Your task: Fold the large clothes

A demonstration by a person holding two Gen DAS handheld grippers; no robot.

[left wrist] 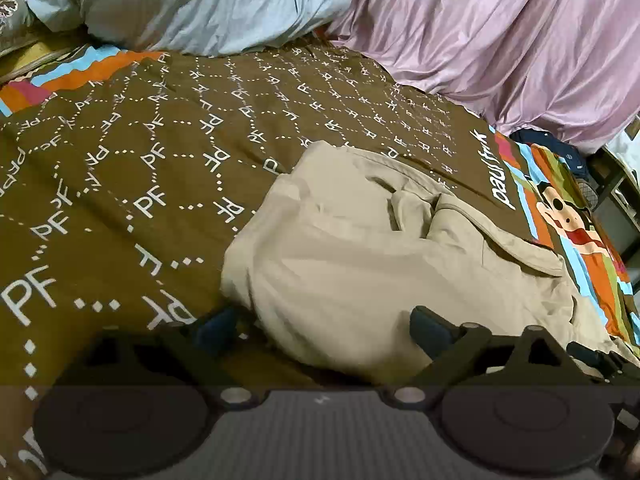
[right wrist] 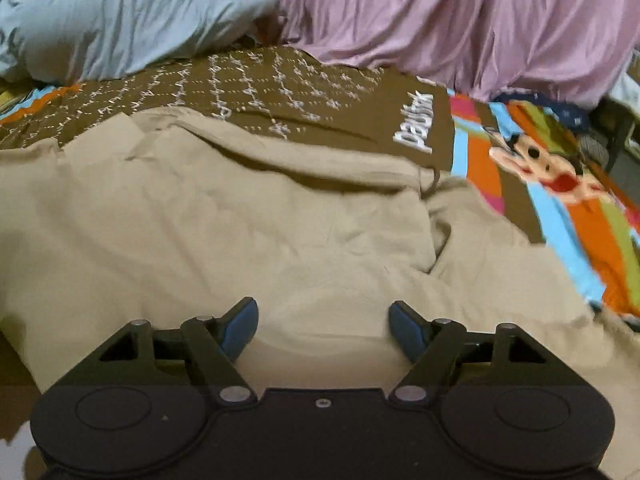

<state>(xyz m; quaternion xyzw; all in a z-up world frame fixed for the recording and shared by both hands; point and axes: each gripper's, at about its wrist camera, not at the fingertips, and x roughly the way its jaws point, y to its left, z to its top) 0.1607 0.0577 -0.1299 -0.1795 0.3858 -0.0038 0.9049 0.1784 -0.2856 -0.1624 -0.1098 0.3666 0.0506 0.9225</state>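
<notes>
Left tongs (left wrist: 324,326): released, jaws wide; nothing clamped. The near left corner of the beige garment (left wrist: 360,248) bulges between the pads without being pinched.
Right tongs (right wrist: 323,330): released, jaws apart; empty, poised low over the beige garment (right wrist: 224,232) at the bottom centre of the right wrist view.
Garment position: lies on the bed's brown patterned cover (left wrist: 120,160), filling the lower right of the left view.
Done, as judged: cloth looks doubled over at least once, with a layered edge along its upper side.
Outstanding, as judged: surface rumpled, edges uneven; smoothing and a further fold seem due.
Surroundings: blue pillow (left wrist: 192,4) upper left, pink sheet (left wrist: 500,32) upper right, both well apart from the garment.
</notes>
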